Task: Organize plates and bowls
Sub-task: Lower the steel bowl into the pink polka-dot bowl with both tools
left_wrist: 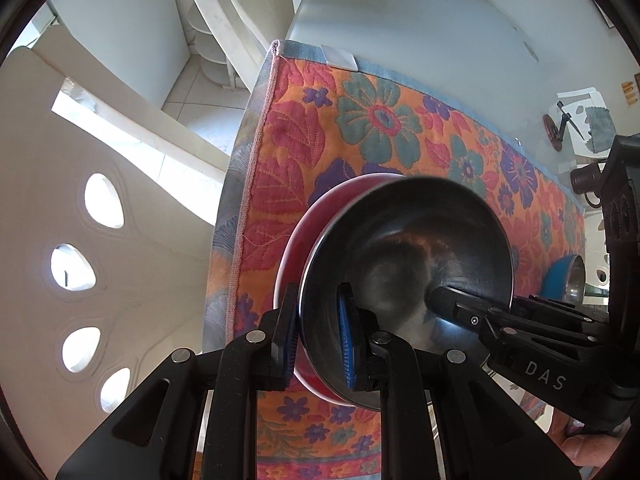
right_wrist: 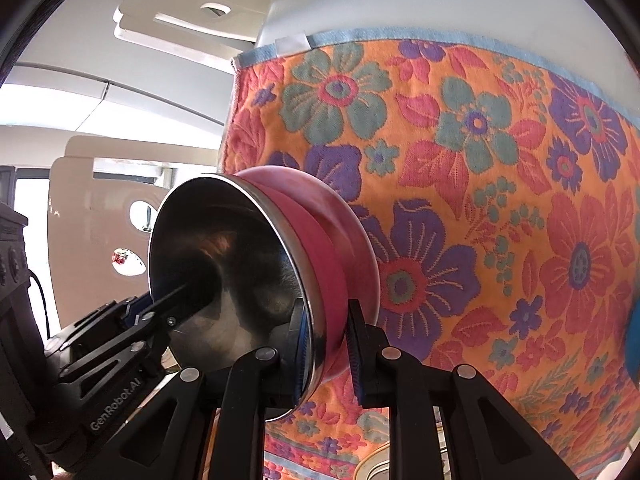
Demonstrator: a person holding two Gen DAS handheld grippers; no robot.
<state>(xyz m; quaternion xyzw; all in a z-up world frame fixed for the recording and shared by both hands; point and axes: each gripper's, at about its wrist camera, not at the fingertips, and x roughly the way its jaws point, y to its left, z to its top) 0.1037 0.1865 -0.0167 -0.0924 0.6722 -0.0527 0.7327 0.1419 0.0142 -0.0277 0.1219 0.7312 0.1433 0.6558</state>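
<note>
Two claws, left (left_wrist: 318, 336) and right (right_wrist: 326, 344), each pinch the rim of a red bowl (left_wrist: 290, 248) held above the surface (left_wrist: 420, 28), apparently nested in another, so next comes a level set-down.

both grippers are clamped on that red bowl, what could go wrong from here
1. The left gripper and right gripper each pinch only a thin bit of the red bowl rim; uneven pulling could twist it loose.
2. It is held near the floral cloth edge, so a drop might miss the table.
3. The blue bowl sits close by.
</note>
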